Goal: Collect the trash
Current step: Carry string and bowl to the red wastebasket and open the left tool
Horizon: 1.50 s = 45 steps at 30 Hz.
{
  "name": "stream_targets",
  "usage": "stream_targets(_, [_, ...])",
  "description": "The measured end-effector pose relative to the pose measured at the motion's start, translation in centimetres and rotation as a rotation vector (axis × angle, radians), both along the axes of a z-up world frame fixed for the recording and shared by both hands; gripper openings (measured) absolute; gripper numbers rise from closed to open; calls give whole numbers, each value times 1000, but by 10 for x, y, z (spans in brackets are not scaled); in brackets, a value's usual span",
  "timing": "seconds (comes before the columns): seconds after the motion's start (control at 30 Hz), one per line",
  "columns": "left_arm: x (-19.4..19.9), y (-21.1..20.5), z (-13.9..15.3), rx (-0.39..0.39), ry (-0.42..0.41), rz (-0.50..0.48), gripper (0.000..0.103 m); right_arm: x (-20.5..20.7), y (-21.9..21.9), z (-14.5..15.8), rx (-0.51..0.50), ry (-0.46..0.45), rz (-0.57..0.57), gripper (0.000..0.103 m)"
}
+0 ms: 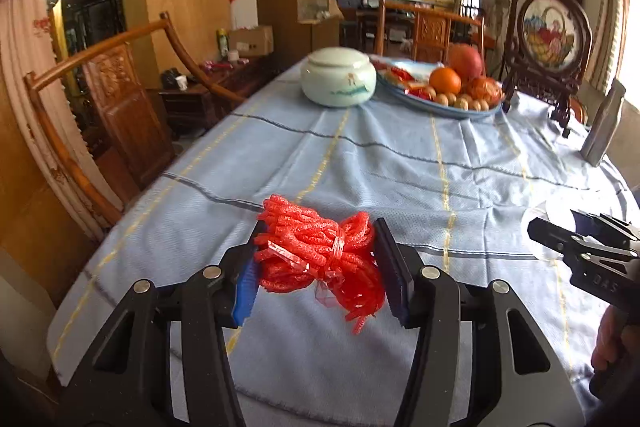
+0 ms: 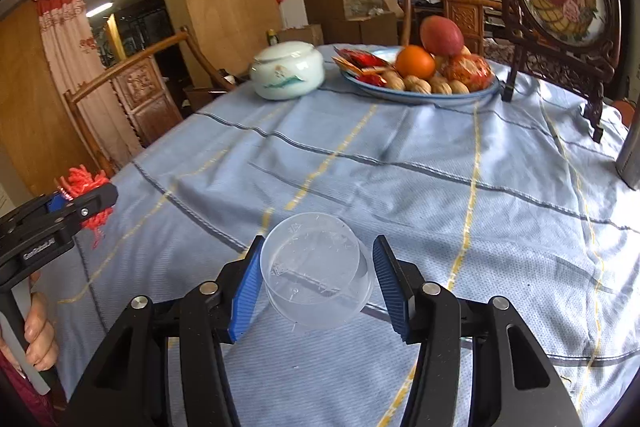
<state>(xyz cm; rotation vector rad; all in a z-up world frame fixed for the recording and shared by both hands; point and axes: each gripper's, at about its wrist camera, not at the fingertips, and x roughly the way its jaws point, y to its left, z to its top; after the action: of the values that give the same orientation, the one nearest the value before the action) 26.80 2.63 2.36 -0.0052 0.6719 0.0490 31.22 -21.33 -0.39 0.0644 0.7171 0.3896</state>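
A bundle of red foam fruit netting [image 1: 320, 251] lies on the blue tablecloth [image 1: 400, 179] between the fingers of my left gripper [image 1: 318, 259]. The jaws are open around it, both pads close to its sides. A clear plastic cup [image 2: 316, 279] lies on its side between the fingers of my right gripper [image 2: 318, 279], jaws open, left pad touching or nearly touching, right pad a little apart. The left gripper [image 2: 86, 203] with the red netting [image 2: 86, 187] shows at the left of the right wrist view; the right gripper [image 1: 576, 239] shows at the right of the left wrist view.
At the far side stand a pale green lidded jar [image 1: 338, 77], a blue plate [image 1: 440, 105] of fruit, nuts and wrappers, and a framed embroidery screen [image 1: 552, 39]. A grey object [image 1: 604, 127] stands at the right edge. Wooden chairs [image 1: 116, 115] ring the table.
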Motion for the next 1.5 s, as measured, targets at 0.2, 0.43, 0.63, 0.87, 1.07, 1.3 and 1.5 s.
stream_targets(0.2, [-49, 10, 20, -23, -23, 14, 53, -38, 11, 26, 59, -69, 59, 54])
stream_targets(0.43, [-101, 22, 36, -43, -63, 36, 53, -96, 16, 35, 98, -146, 80, 54])
stream_targets(0.63, [-149, 41, 52, -66, -110, 84, 53, -140, 21, 47, 143, -198, 120, 54])
stream_targets(0.87, [-217, 77, 54, -73, -123, 187, 53, -195, 36, 67, 205, -258, 202, 54])
stream_targets(1.07, [-267, 130, 25, -124, -66, 297, 54, -235, 71, 68, 240, -243, 309, 54])
stream_targets(1.3, [-265, 196, -45, -222, 72, 413, 58, -255, 112, 57, 243, -193, 372, 54])
stream_targets(1.5, [-245, 233, -114, -282, 241, 498, 77, -251, 139, 43, 217, -133, 401, 54])
